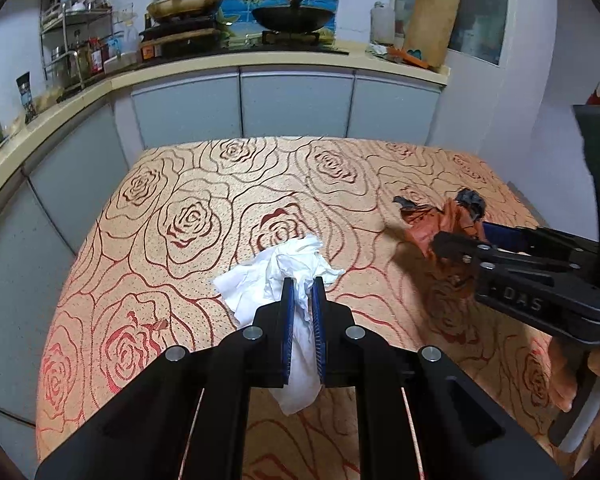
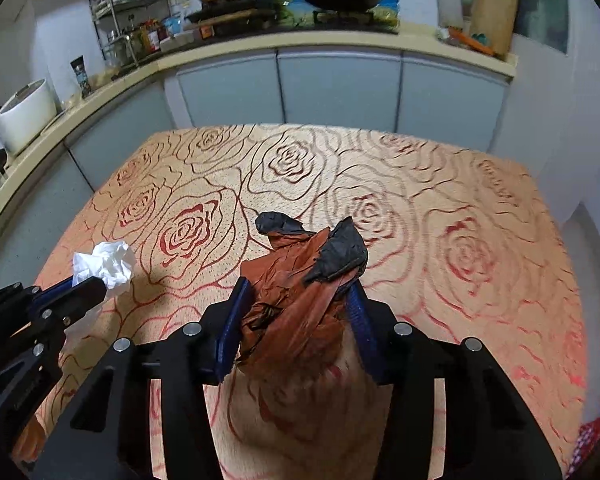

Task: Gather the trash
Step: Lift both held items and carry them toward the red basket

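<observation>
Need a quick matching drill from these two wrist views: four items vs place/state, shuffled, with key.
1. white tissue
2. orange-and-black wrapper
3. wok
4. cutting board

A. leaning against the wall on the counter
B. clamped in the left hand-held gripper
C. on the stove
D. between the fingers of the right hand-held gripper

Pairs: 1-B, 2-D, 3-C, 4-A

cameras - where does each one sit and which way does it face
Left wrist: on the left gripper, looking down along its fingers, shut on a white tissue, toward the kitchen counter; the right gripper shows at right.
Right wrist: on the right gripper, fingers around a brown and black wrapper; the left gripper shows at left.
Both share the rose-patterned tablecloth and both trash pieces.
</observation>
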Available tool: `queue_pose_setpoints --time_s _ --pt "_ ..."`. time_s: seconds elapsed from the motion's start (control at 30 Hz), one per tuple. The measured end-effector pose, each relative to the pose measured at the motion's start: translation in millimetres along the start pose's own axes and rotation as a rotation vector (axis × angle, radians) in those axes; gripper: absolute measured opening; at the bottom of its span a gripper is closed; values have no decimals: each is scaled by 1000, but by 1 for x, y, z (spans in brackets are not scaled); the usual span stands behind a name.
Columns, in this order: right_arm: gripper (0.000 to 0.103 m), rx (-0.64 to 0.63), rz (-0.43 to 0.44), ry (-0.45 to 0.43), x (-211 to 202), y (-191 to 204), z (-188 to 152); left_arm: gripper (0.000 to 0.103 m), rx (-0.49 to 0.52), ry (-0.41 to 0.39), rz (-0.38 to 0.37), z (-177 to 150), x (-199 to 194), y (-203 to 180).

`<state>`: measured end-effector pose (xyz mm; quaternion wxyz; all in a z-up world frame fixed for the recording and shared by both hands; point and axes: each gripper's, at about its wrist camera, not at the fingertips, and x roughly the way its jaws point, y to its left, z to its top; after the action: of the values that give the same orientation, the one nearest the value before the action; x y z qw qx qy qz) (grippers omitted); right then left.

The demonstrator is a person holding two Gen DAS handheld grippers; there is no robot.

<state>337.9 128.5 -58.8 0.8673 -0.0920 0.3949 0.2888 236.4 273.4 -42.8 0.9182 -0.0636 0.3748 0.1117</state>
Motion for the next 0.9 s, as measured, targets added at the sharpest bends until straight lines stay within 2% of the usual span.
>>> queue_pose_setpoints --time_s 0.27,0.43,0.57,0.7,0.9 --pt "47 98 -47 -79 -74 -45 -24 9 62 -34 -70 1 -29 -43" --pt "47 194 -104 -111 -122 -94 -54 9 142 -46 -144 -5 -42 -92" --pt "47 257 -166 -128 -157 -131 -85 9 224 -39 -236 -15 -49 -146" --pt "47 359 -253 -130 -189 -185 -124 9 307 -23 -318 -24 -52 -201" --pt "47 484 -364 -105 -217 -247 -176 9 435 34 -477 -37 -47 -301"
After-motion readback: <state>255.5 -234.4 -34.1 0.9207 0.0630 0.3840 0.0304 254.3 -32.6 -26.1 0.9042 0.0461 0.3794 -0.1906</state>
